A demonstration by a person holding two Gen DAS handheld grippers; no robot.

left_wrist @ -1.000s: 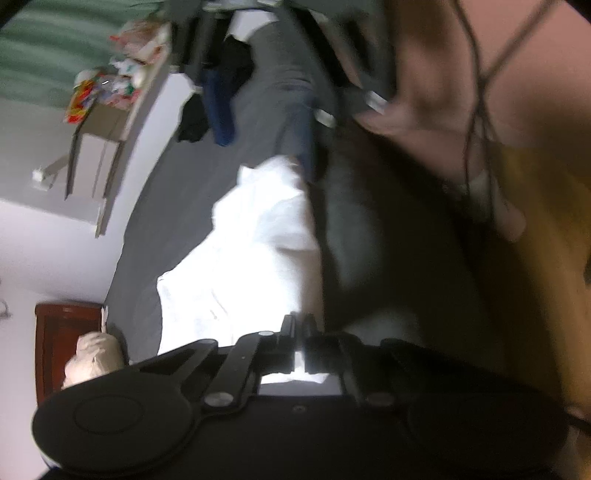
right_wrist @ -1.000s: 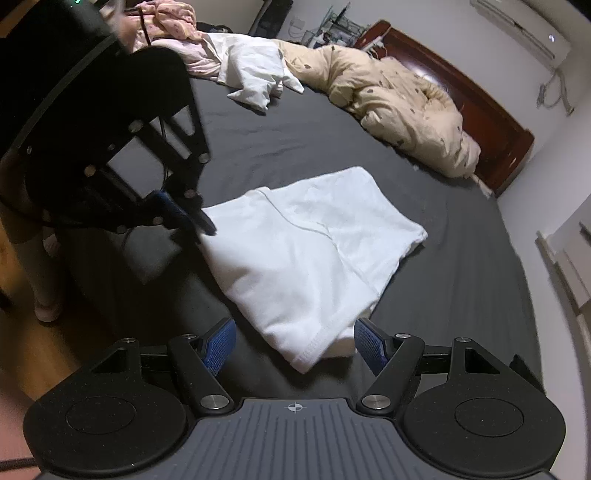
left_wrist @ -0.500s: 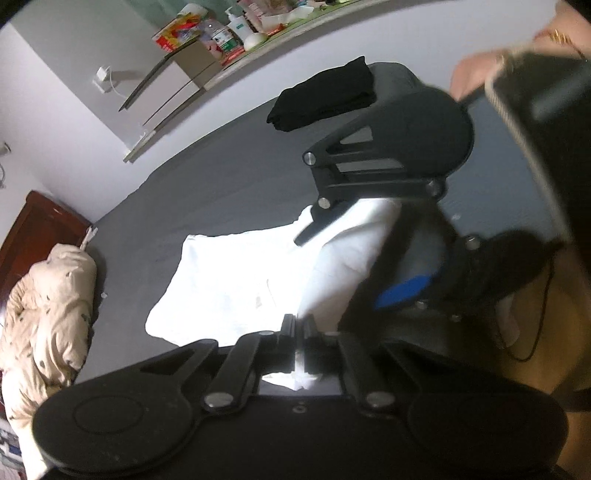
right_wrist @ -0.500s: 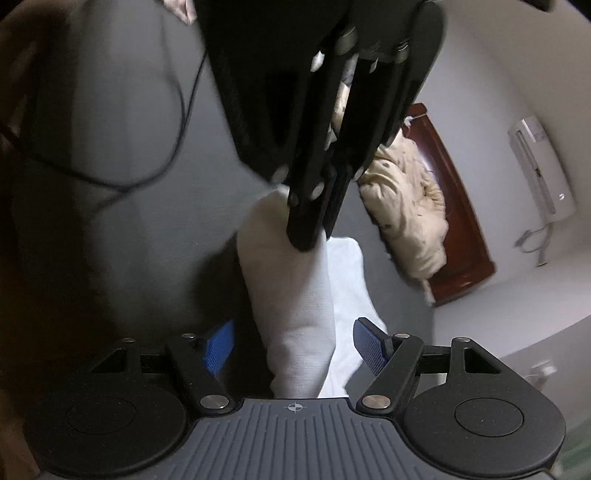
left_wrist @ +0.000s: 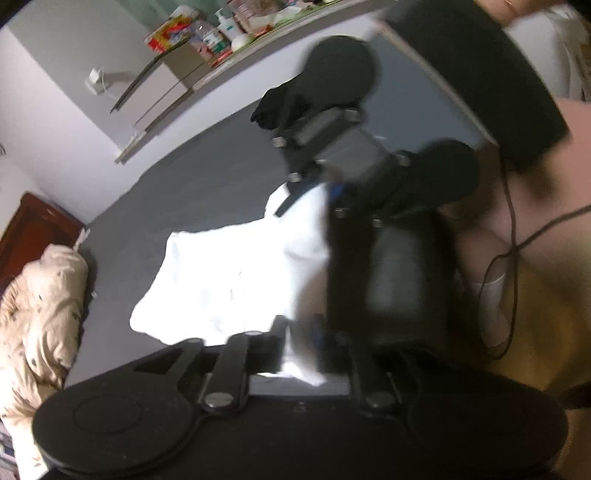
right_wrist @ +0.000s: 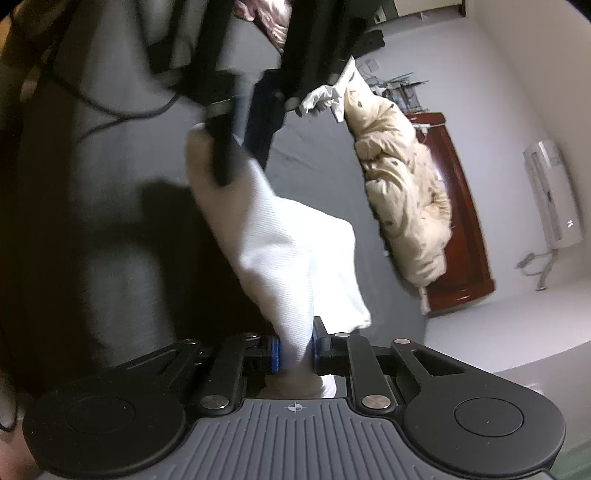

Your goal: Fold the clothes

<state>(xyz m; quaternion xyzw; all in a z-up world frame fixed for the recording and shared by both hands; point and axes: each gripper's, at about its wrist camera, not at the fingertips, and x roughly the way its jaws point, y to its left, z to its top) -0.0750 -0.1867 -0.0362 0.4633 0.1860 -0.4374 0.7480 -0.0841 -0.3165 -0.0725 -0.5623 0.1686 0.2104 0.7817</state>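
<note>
Dark grey bed (right_wrist: 325, 177) carries white garment (right_wrist: 291, 254). Right gripper (right_wrist: 294, 350) fingers closing on hem; left gripper (left_wrist: 299, 339) fingers opening, cloth between. Risk: hem slips mid-handover, fold collapses.

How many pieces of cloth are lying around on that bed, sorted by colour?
White: 2, the white garment held in the right gripper and the white cloth beyond it.
Black: 1, the black garment.
Beige: 1, the beige quilt.
Pink: 1, the pink fabric, partly hidden.
Total: 5
</note>
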